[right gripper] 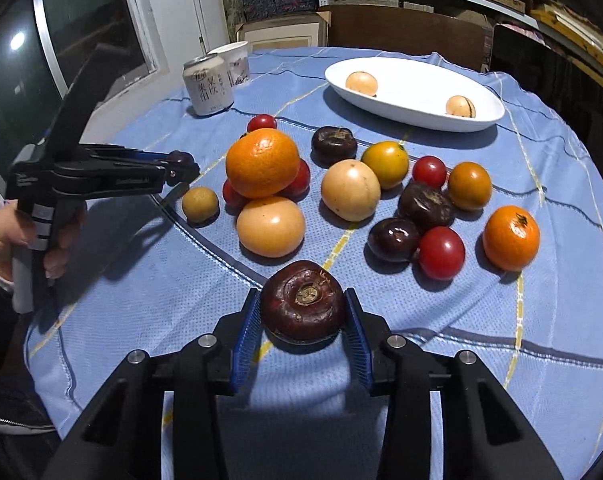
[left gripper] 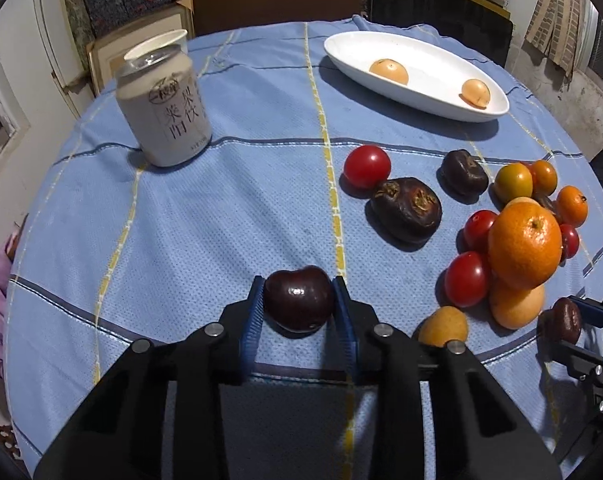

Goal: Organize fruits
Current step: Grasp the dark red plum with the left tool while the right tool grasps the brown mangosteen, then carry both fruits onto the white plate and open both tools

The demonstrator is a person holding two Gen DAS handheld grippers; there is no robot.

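So left tool [left gripper: 299, 300] clamped on a dark cherry [left gripper: 298, 300] | right tool [right gripper: 303, 306] gripping a brown water chestnut [right gripper: 302, 300] | white dish [right gripper: 415, 120] upper right, two pale fruits inside

cup [left gripper: 169, 42] half behind can [left gripper: 163, 108]

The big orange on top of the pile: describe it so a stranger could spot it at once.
Start at the white oval dish at the far side of the blue checked tablecloth, then come toward the camera to the fruit cluster left of centre. The big orange sits on top of that pile, resting on a pale yellow fruit and red tomatoes. It is the largest bright orange fruit and the only one raised off the cloth.
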